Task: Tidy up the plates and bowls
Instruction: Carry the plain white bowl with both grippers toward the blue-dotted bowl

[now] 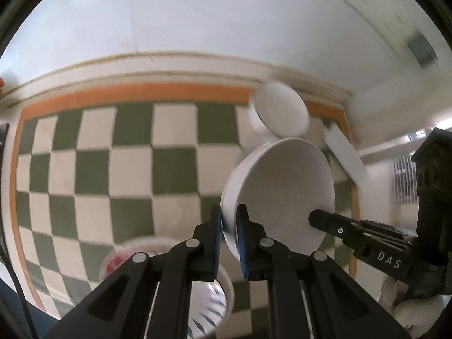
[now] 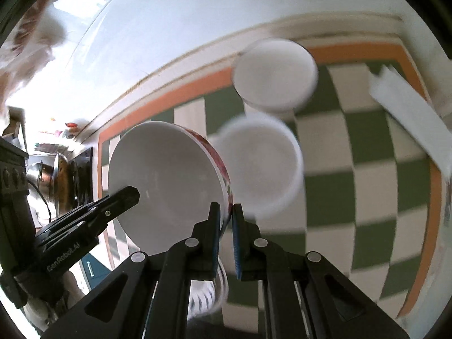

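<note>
Checkered cloth (image 1: 113, 163): wide open stretch, free passage. Far corner crowded: two white tubs (image 2: 274, 76) (image 2: 262, 163), flat white strip (image 2: 409, 113) beside them. Patterned bowl (image 1: 209, 308) below the grippers.

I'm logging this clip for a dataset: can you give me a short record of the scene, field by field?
surface: green-and-white checked cloth, orange border
held: white bowl, off the cloth, tilted
left tongs: shut on one rim
right tongs: shut on the opposite rim
on cloth: far white tub, near white tub, patterned bowl
</note>
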A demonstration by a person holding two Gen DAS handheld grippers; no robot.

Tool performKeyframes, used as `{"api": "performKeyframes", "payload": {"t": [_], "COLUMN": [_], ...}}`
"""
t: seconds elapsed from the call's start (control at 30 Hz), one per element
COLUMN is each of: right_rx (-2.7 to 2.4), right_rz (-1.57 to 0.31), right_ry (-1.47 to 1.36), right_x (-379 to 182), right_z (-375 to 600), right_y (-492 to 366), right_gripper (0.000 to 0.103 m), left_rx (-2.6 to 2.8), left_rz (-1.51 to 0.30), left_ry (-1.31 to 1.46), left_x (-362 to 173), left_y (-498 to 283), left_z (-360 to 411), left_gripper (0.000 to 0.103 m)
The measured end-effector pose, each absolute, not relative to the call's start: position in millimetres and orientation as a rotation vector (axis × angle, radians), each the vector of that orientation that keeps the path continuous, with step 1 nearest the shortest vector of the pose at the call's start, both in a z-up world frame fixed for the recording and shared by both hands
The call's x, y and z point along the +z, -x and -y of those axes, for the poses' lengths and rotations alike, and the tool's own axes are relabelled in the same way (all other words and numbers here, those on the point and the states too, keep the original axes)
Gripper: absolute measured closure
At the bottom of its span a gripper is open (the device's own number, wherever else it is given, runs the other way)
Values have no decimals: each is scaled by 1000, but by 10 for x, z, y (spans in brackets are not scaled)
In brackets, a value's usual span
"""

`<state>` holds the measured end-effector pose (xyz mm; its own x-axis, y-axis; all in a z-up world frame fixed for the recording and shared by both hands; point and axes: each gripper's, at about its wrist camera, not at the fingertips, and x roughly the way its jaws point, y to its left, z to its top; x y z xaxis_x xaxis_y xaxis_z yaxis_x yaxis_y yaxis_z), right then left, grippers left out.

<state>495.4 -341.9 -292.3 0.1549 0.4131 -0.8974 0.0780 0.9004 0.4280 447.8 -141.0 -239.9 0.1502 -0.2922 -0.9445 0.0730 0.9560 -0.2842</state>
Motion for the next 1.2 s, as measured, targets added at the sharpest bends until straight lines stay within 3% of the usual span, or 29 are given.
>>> {"api": "performKeyframes", "payload": {"t": [0.27, 0.6, 0.9, 1.03, 1.1, 1.2], "right_rx": [203, 146, 142, 181, 189, 186], "right_rz": [-1483, -1582, -1620, -1669, -1632, -1560], "right_ry": [-429, -438, -444, -470, -457, -391], "right_x": [-3249, -3880, -4057, -4054, -3871, -3543], "right_z": [3874, 4126, 4126, 4138, 4209, 4258], "right_y": [-4098, -3896, -3968, -4017, -4045, -4173], "right_gripper": [93, 93, 92, 89, 80, 56], "left_rx": [-330, -335, -342, -342, -307, -242], "left_rz": [-1536, -1689, -1699, -1664, -1591, -1488], "left_ry": [163, 58, 1, 31, 20, 52], "left_x": [-2953, -3618, -3652, -3382, -3129, -2838], "left_y": [-3914, -3698, -3706, -3765, -3848, -4043], "left_z": [1793, 2190, 2320, 2247, 2173, 2010], "left_gripper": [94, 94, 94, 93, 92, 77]}}
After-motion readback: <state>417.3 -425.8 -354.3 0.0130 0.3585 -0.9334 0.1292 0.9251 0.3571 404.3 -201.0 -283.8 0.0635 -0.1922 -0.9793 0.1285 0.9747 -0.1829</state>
